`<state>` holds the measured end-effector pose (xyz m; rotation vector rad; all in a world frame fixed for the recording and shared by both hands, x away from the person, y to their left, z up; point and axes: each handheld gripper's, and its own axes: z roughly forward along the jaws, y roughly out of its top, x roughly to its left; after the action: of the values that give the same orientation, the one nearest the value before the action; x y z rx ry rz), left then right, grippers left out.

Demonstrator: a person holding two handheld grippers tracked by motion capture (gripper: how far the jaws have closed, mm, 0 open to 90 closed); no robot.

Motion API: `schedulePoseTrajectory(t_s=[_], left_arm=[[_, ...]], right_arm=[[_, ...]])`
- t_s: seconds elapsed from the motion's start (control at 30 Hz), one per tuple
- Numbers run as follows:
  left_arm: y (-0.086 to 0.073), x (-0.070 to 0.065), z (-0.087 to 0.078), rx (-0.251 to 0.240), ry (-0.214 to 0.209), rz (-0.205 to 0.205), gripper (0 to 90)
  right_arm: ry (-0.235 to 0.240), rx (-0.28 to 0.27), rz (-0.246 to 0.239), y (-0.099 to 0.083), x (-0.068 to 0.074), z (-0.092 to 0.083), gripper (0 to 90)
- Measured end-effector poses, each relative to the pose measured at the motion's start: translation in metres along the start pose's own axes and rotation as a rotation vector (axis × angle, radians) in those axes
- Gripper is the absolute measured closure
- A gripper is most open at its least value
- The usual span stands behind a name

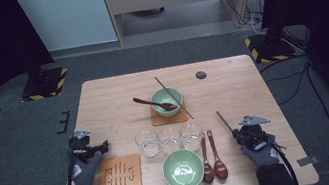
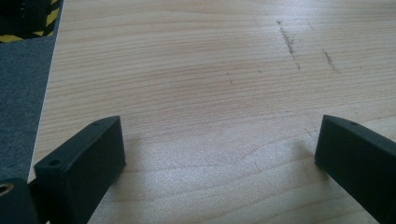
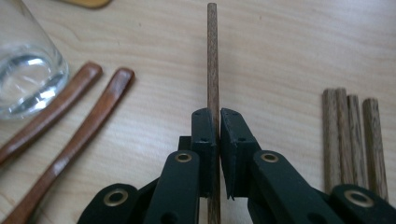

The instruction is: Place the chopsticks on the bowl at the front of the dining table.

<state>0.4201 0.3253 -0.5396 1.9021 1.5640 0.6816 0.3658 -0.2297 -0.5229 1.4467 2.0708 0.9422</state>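
Item: one chopstick [image 3: 213, 56], pinched in your right gripper [image 3: 218, 116].
Your right gripper's jaws are closed on the chopstick, which runs between them and juts forward past the tips above the table [image 1: 237, 85]; four more sticks [image 3: 352, 135] lie just beside it; two spoons [image 1: 212, 158] and a glass [image 3: 25, 70] lie on its other side; your left gripper [image 2: 219, 144] is spread wide over bare wood, holding nothing.

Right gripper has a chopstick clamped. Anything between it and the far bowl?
Nothing visible stands on the bare table between the chopstick in the right gripper and the far bowl. The rightmost glass sits just beside that line, and another chopstick lies across the bowl.
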Motion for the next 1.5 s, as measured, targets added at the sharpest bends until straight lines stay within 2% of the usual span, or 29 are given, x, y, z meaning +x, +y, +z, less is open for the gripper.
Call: schedulePoseTrajectory(t_s=[0.4,0.83,1.1,1.5], left_arm=[[0.000,0.000,0.000,0.000,0.000,0.000,0.7],[0.000,0.000,0.000,0.000,-0.001,0.000,0.7],[0.000,0.000,0.000,0.000,-0.001,0.000,0.7],[0.000,0.000,0.000,0.001,-0.002,-0.001,0.5]], right_arm=[[0.014,-0.103,0.028,0.036,0.000,-0.009,84.6],[0.030,-0.192,0.030,0.078,0.006,-0.018,84.7],[0.035,-0.231,0.026,0.102,0.011,-0.020,84.6],[0.040,-0.262,0.005,0.127,0.020,-0.019,84.6]])
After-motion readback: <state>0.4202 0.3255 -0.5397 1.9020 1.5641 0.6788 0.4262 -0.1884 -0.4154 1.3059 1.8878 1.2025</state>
